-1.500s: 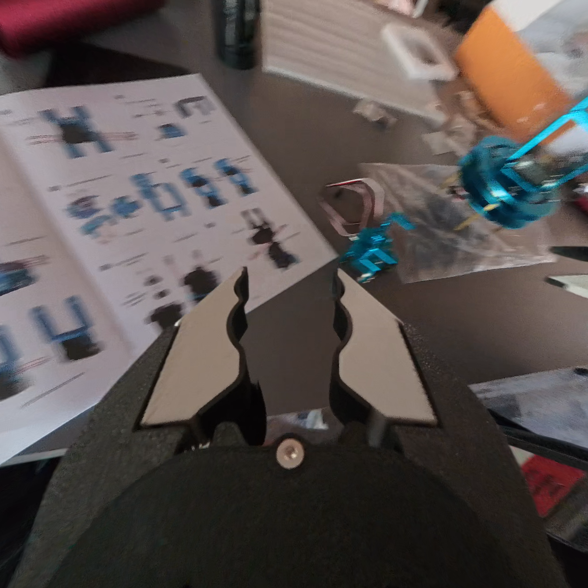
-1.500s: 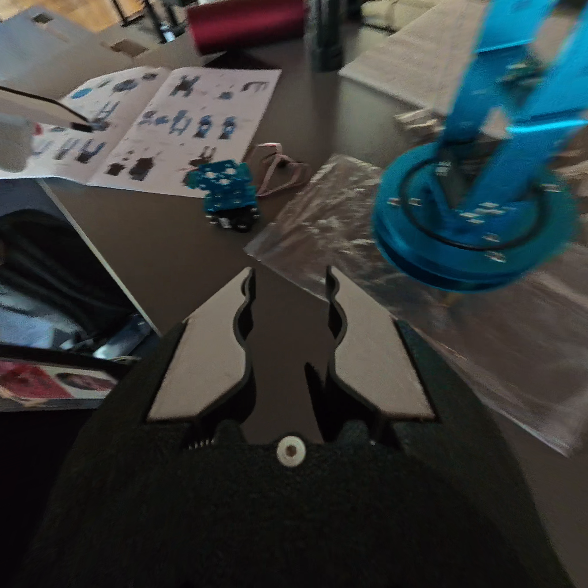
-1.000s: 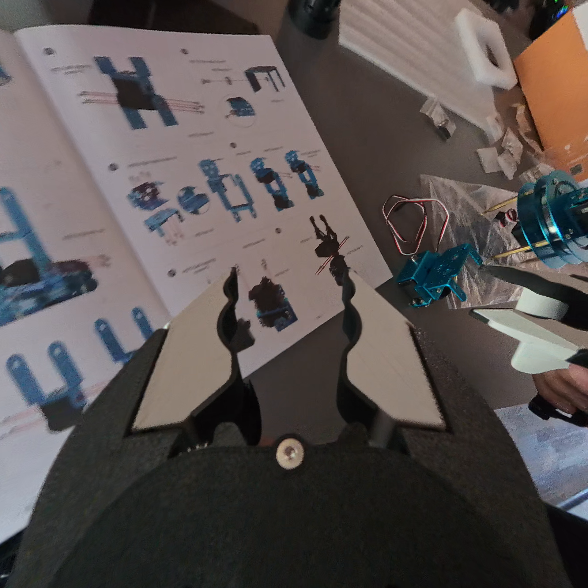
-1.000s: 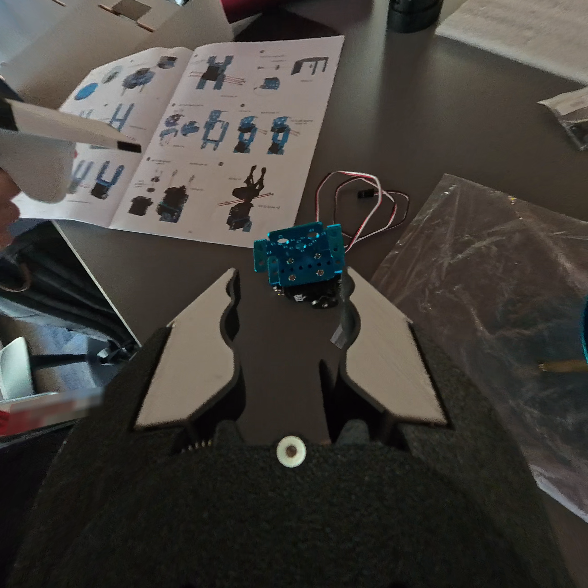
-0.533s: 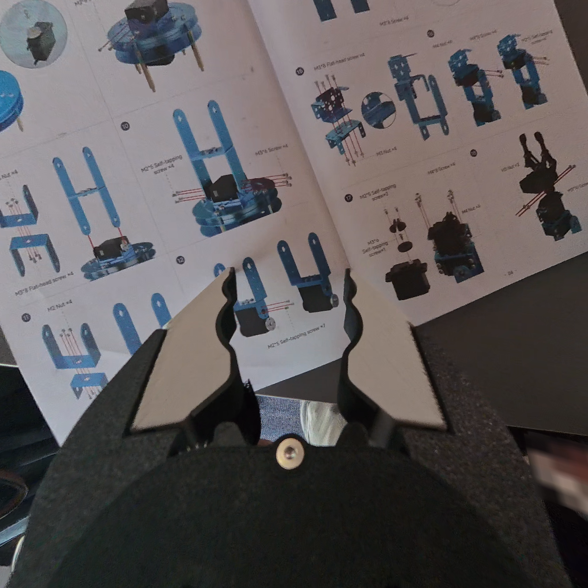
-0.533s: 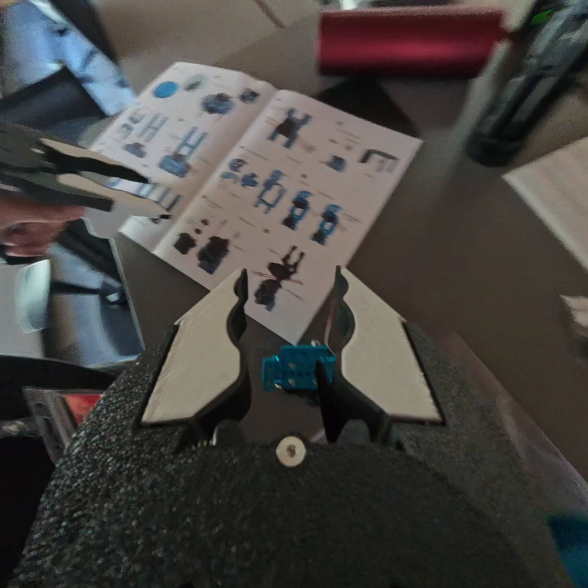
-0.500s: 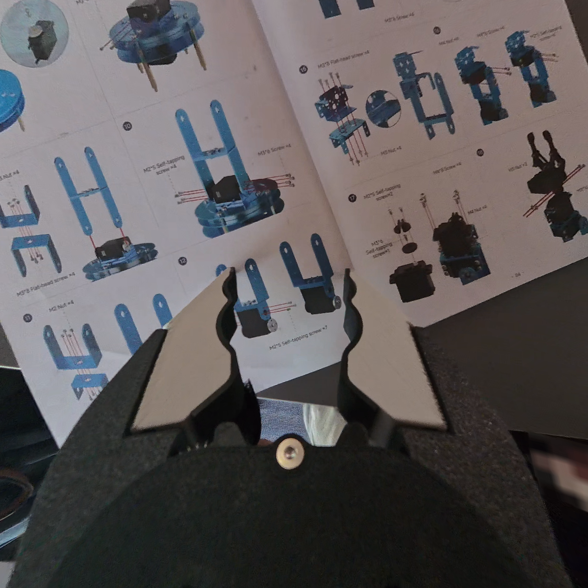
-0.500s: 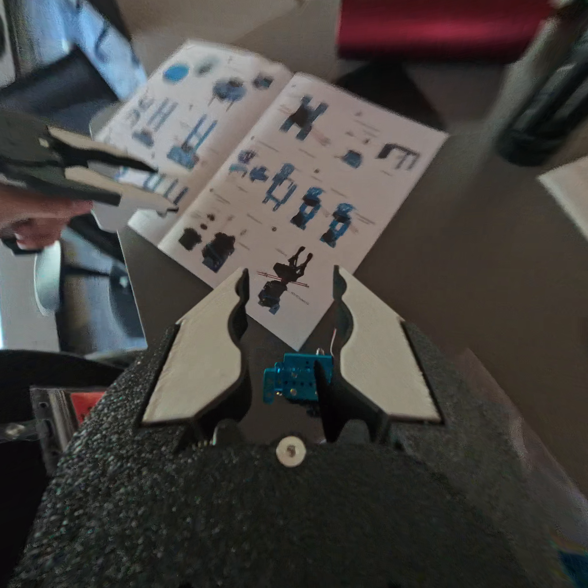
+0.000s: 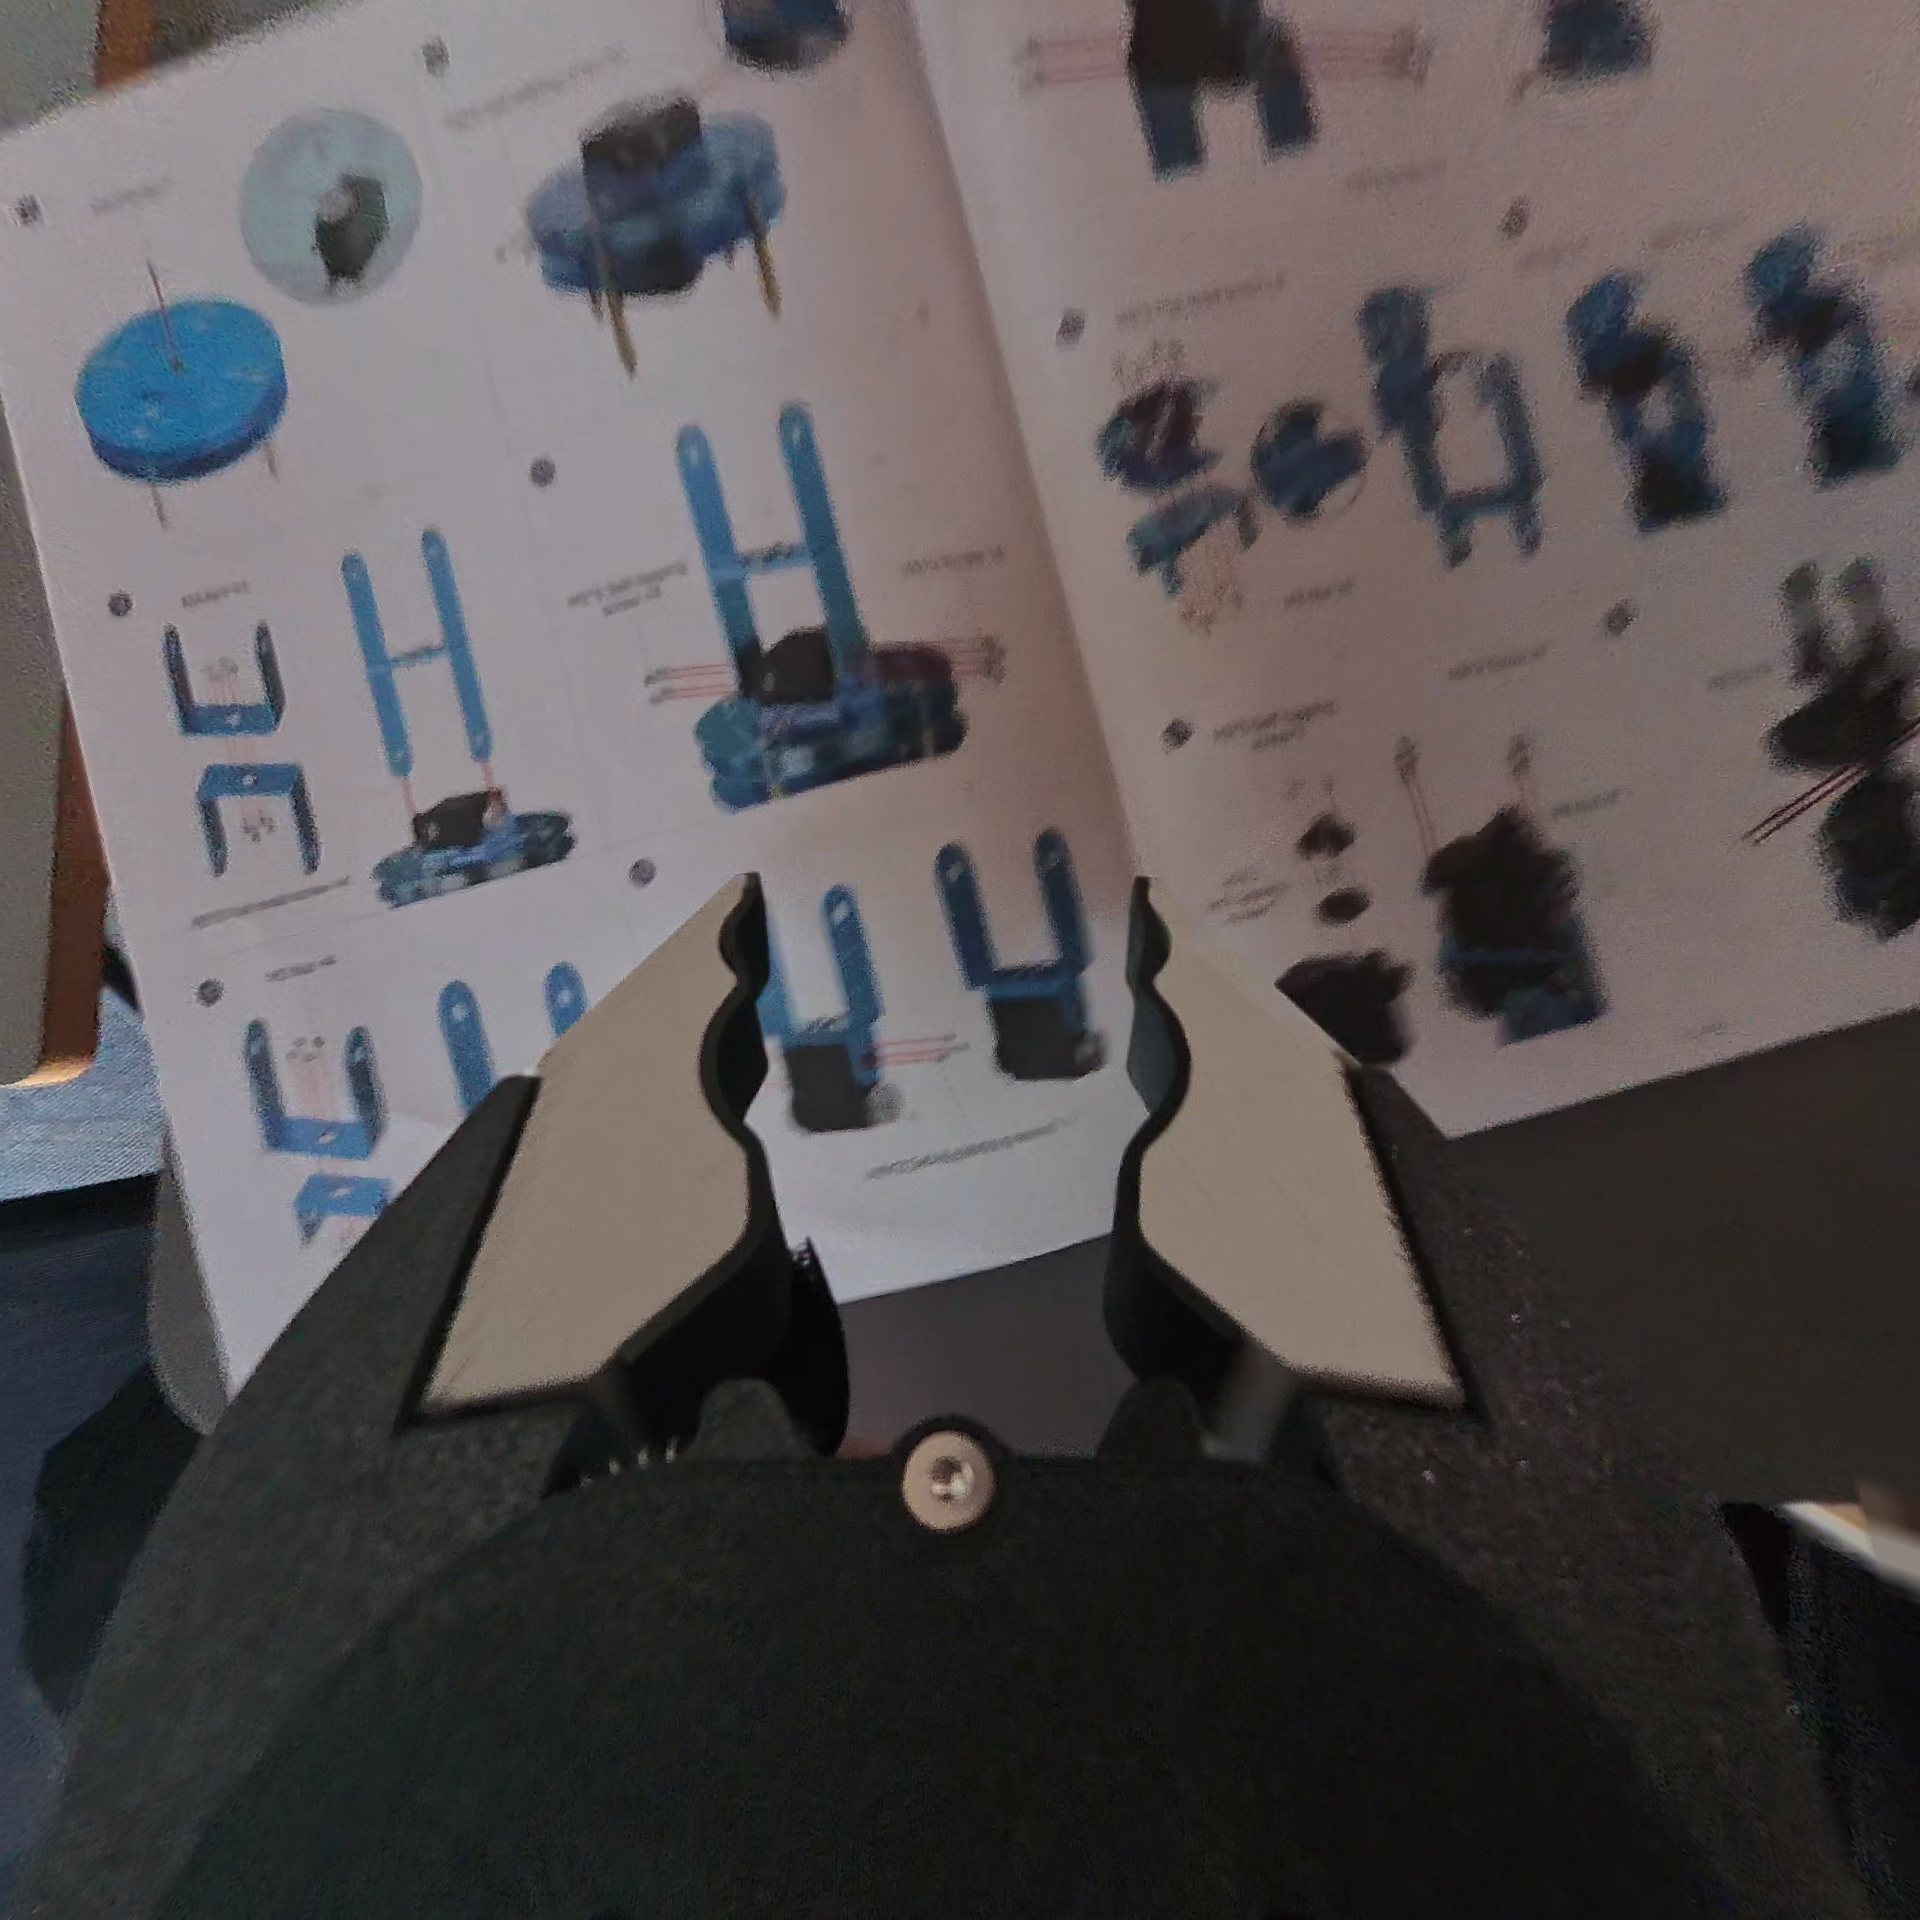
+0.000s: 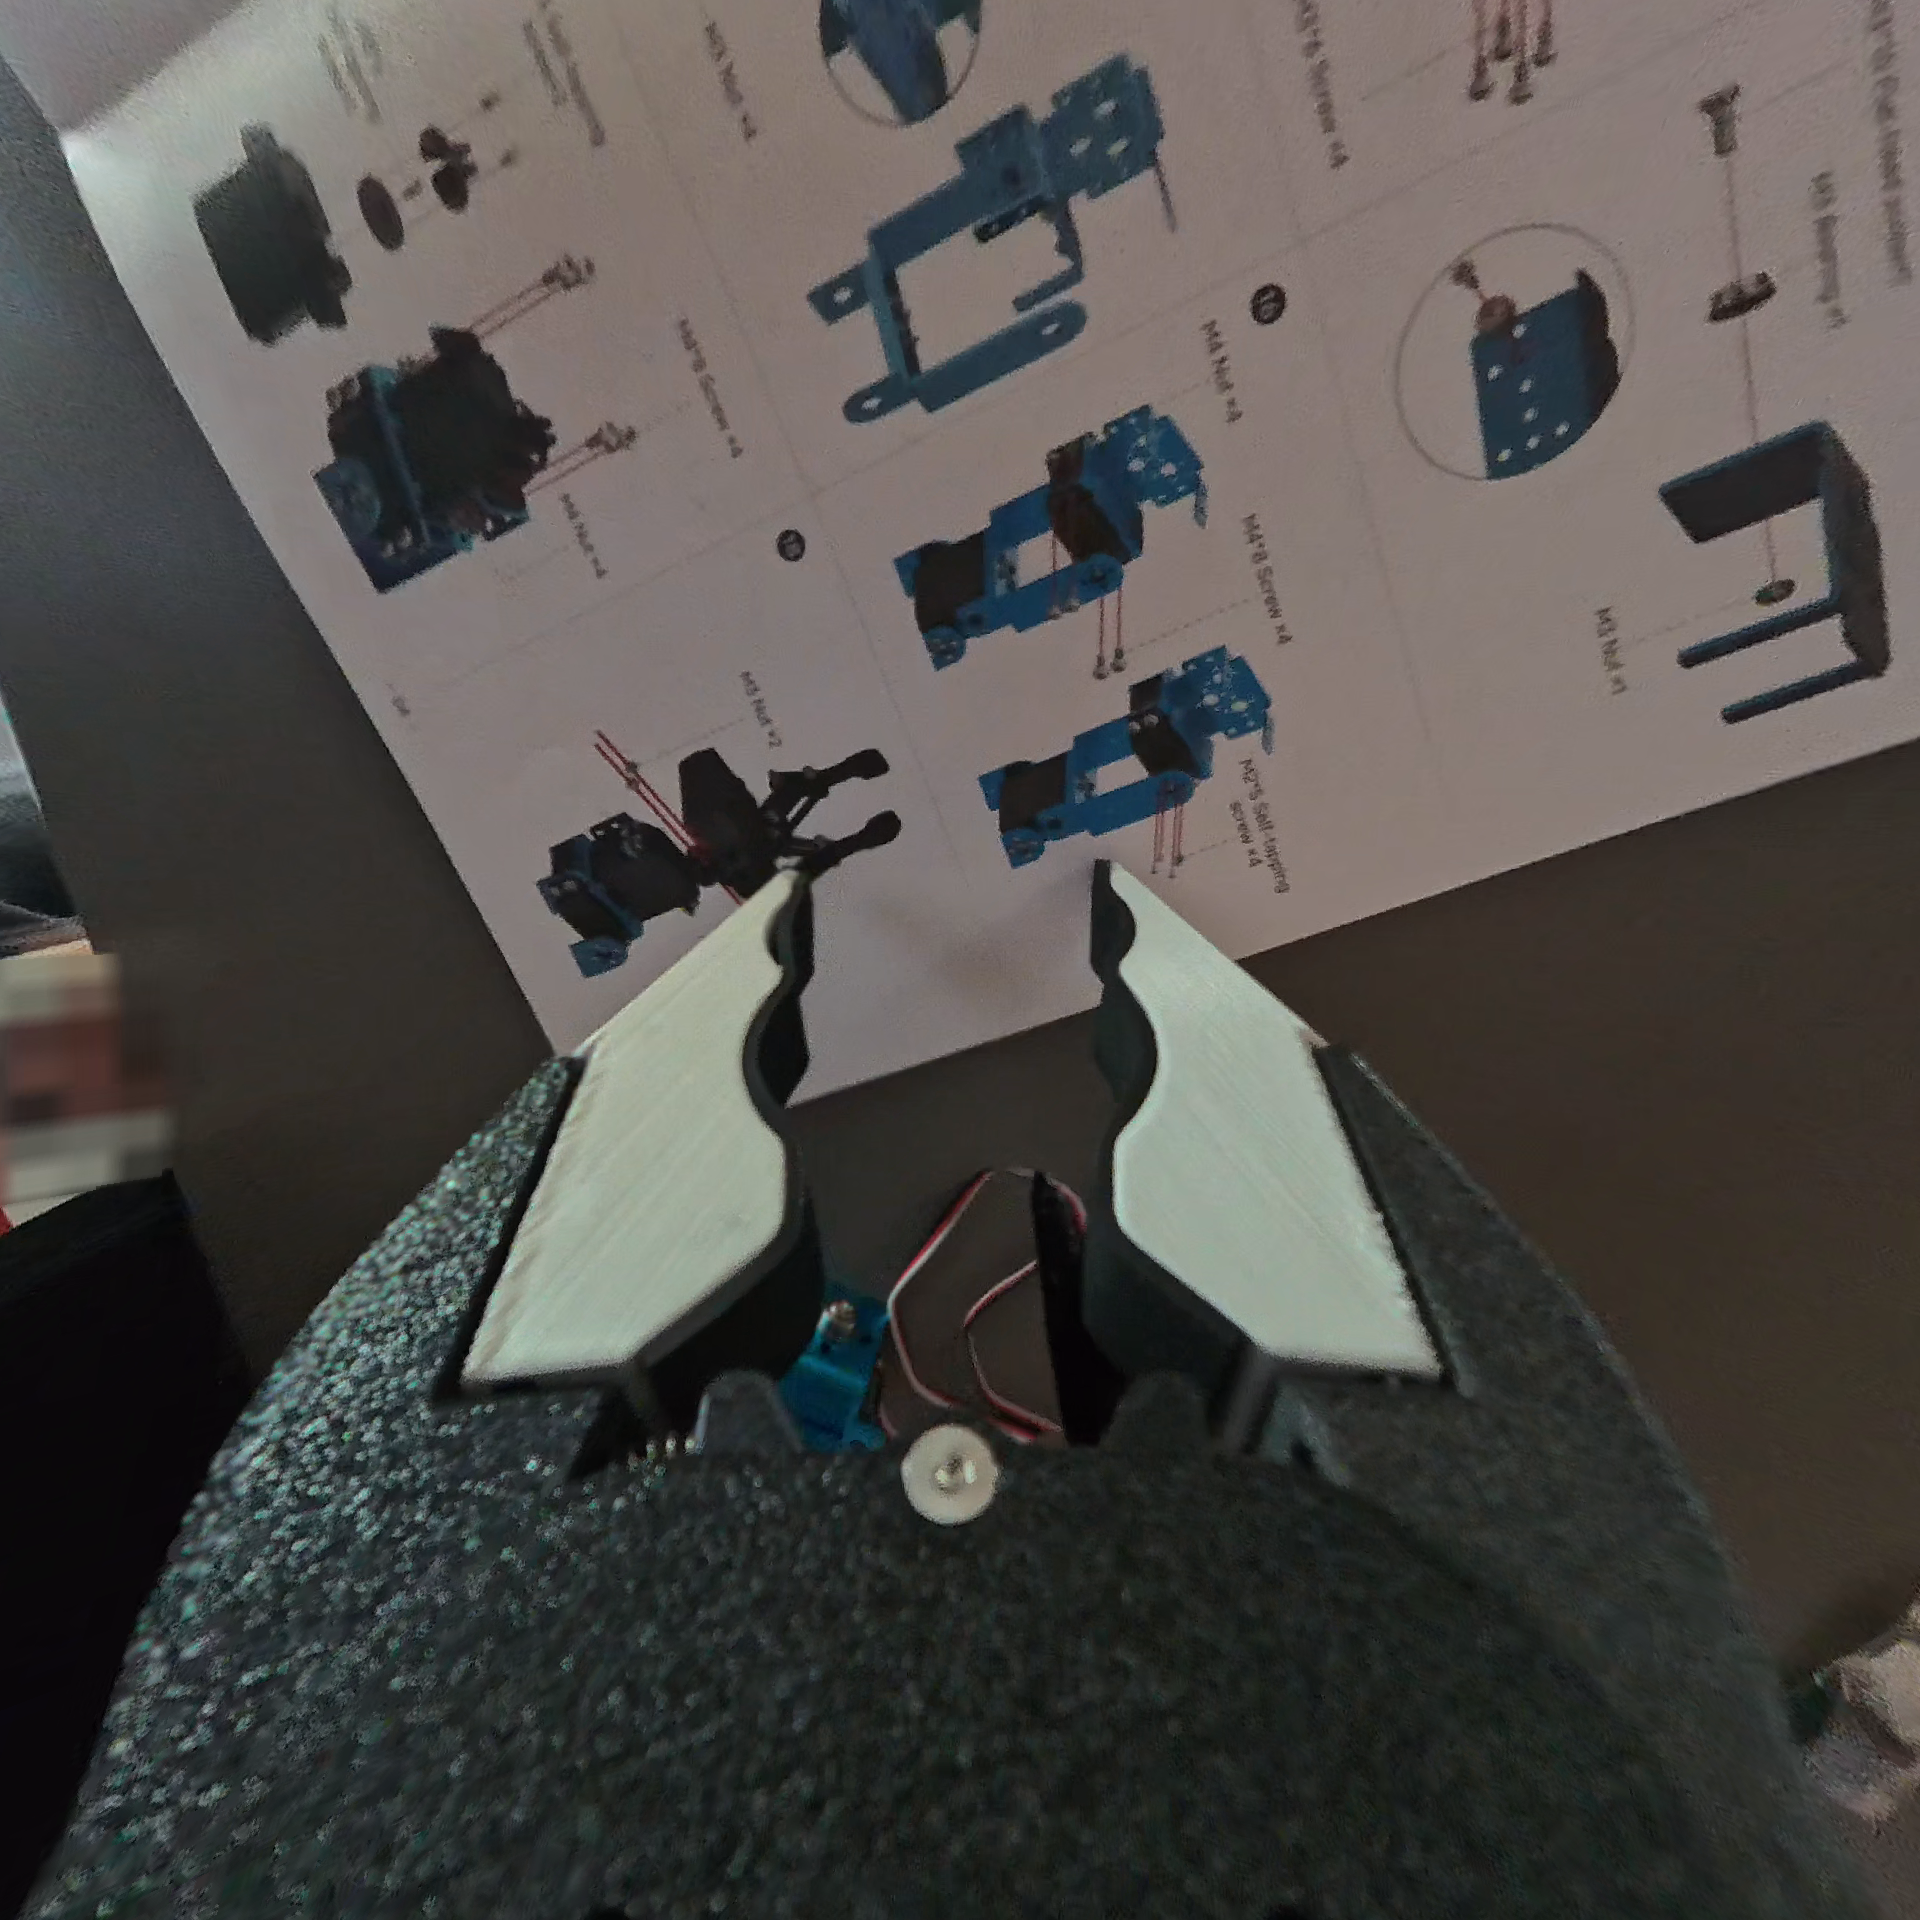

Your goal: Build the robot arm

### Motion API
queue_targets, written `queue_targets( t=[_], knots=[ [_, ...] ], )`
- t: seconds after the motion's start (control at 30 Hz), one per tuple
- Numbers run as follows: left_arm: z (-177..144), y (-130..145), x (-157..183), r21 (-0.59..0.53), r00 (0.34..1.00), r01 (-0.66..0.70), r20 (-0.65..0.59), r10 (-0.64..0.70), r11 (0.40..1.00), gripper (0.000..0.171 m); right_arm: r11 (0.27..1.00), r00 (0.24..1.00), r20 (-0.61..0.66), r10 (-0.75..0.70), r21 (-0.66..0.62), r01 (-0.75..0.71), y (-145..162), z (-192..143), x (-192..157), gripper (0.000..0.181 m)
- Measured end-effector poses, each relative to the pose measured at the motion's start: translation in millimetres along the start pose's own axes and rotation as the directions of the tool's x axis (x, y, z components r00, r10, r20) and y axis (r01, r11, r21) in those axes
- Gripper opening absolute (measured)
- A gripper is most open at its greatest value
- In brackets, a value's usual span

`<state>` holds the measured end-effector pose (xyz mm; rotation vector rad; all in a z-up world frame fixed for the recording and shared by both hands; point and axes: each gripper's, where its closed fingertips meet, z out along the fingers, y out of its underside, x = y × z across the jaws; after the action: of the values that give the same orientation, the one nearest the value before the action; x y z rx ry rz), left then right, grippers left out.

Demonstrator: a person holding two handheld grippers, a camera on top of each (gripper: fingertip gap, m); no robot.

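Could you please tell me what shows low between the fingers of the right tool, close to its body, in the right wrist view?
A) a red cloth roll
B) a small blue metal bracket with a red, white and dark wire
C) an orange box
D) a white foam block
B: the blue bracket and its wire lie on the dark table behind the open right tool.

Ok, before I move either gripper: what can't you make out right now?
- Blue bracket, right wrist view: mostly hidden behind the right gripper body; contact unclear.
- Servo wires, right wrist view: ends hidden by the gripper.
- Open manual, left wrist view: right page motion-blurred, edges cut off by the frame.
- Left gripper: open, over the manual; its height above the page is unclear.
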<state>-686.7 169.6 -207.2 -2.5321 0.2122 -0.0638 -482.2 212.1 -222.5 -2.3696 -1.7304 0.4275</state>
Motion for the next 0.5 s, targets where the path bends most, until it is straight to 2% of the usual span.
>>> queue_targets(
  t=[0.07, 0.1, 0.17, 0.23, 0.37, 0.5],
  knots=[
    [-8, -25, 33, 0.084, 0.996, 0.054, -0.076, -0.048, 0.995, 0.066, 1.000, 0.999, -0.036, 0.004, -0.014, -0.005, 3, -1, -2, 0.052],
    [-11, -37, 54, 0.121, 0.989, 0.089, -0.127, -0.073, 0.989, 0.064, 0.999, 0.999, -0.030, 0.040, -0.003, -0.040, 5, -5, -3, 0.057],
    [-12, -53, 95, 0.165, 0.973, 0.125, -0.212, -0.089, 0.978, 0.065, 0.981, 0.988, -0.024, 0.152, 0.129, -0.148, -1, -30, 2, 0.058],
    [-5, -55, 128, 0.156, 0.964, 0.119, -0.253, -0.077, 0.981, 0.065, 0.926, 0.967, -0.023, 0.252, 0.296, -0.234, 0, -66, 9, 0.057],
    [12, -55, 167, 0.091, 0.950, 0.146, -0.291, -0.114, 0.985, 0.065, 0.820, 0.911, -0.111, 0.398, 0.489, -0.299, 43, -109, 15, 0.058],
    [22, -58, 180, 0.080, 0.950, 0.128, -0.295, -0.099, 0.988, 0.065, 0.770, 0.860, -0.168, 0.482, 0.550, -0.324, 90, -112, -1, 0.057]
  ],
)
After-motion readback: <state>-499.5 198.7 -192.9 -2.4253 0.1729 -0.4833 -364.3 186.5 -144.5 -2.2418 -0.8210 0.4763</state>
